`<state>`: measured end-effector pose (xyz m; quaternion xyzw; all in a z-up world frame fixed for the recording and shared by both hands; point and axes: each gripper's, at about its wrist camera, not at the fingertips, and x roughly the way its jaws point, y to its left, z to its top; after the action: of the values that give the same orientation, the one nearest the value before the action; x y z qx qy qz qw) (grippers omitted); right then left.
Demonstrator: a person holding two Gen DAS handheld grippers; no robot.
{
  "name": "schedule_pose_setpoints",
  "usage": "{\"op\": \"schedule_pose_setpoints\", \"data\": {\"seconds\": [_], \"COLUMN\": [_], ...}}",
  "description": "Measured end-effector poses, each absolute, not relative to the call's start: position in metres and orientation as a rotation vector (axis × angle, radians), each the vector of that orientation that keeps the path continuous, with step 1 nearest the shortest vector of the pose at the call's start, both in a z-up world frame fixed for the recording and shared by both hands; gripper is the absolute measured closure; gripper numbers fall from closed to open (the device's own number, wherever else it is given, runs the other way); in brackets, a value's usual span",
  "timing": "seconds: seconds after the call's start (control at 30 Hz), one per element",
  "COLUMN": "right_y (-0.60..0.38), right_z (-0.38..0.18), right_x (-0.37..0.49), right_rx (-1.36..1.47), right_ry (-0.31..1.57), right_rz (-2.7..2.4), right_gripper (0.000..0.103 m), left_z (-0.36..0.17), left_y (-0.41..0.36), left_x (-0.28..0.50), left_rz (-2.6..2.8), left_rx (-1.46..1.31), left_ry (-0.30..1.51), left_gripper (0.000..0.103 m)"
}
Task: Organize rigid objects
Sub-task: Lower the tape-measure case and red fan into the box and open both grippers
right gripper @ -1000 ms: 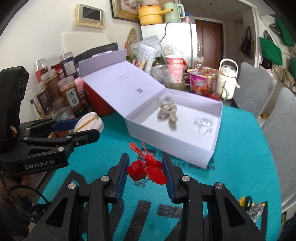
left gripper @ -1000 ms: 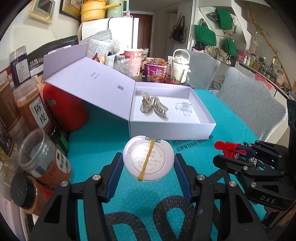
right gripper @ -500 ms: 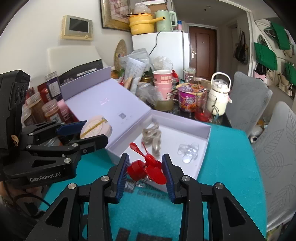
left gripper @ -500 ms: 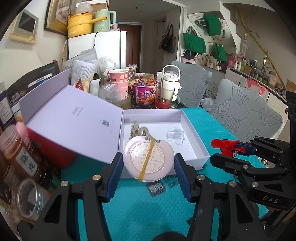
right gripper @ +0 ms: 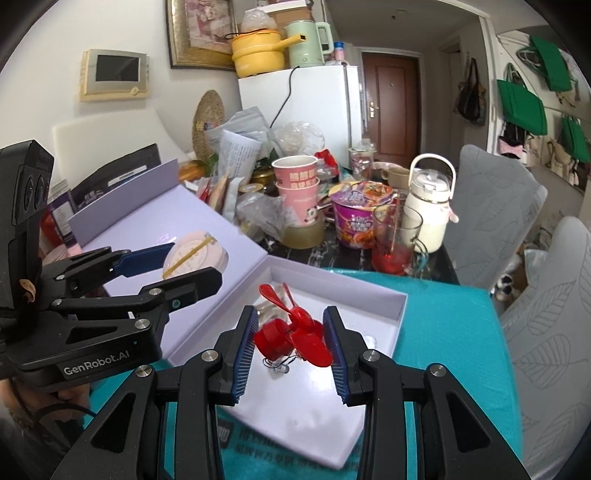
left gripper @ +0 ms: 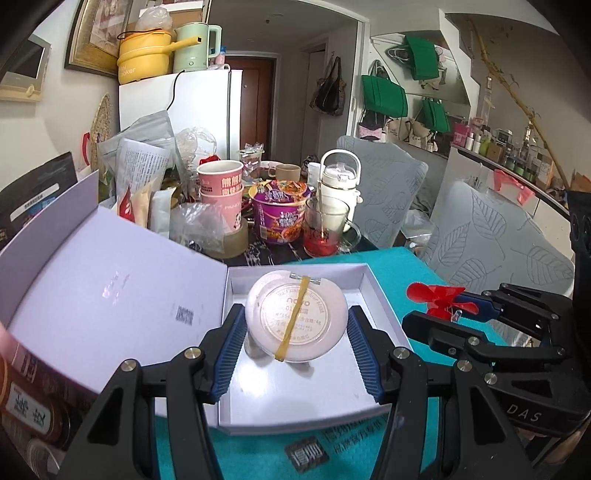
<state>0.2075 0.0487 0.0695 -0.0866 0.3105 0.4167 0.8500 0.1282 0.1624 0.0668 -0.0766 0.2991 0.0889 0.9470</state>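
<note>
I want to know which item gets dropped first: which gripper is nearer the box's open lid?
Left. The left gripper, shut on the round compact, hangs beside the open lid. The right gripper, shut on the red fan, is further from it, over the tray.

Walls: you've got off-white walls [right gripper: 122, 29]; gilt-framed picture [right gripper: 199, 33] up top, small screen panel [right gripper: 114, 74] to its left.
Fridge: white fridge [right gripper: 314, 110] behind the table, w/ yellow pot [right gripper: 258, 48] + pale green kettle [right gripper: 304, 38] on top.
Door: dark brown door [right gripper: 391, 107] at the far end, past the fridge.
Chairs: two grey leaf-pattern chairs [left gripper: 491, 236] on your right side.
Right wall: green bags [left gripper: 384, 96] hung on hooks; shelf w/ bottles [left gripper: 491, 144] below.
Table: teal cover [right gripper: 450, 332] near you, dark top further back.
Light: even, soft; source not visible.
</note>
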Motion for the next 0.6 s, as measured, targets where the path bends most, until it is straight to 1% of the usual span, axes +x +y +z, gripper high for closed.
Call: {"op": "schedule_pose_setpoints", "data": {"seconds": [0.23,0.37,0.6], "right_y": [0.065,0.067,0.074], "right_z": [0.057,0.040,0.006], "right_x": [0.248,0.268,0.289], "right_rx": [-0.151,-0.102,-0.154], "right_ry": [0.685,0.718,0.789], "right_rz": [0.875,0.917,0.853], "right_gripper": [0.067,0.067,0.067], "left_z": [0.068,0.065,0.038], "left_y": [0.178,0.186,0.196], "left_x": [0.167,0.186,0.215], "left_rz": [0.188,0.193,0.175], "left_rx": [-0.158,-0.165,-0.169], "left_ry": [0.608,0.604,0.673], "left_gripper": [0.048,0.048,0.048]}}
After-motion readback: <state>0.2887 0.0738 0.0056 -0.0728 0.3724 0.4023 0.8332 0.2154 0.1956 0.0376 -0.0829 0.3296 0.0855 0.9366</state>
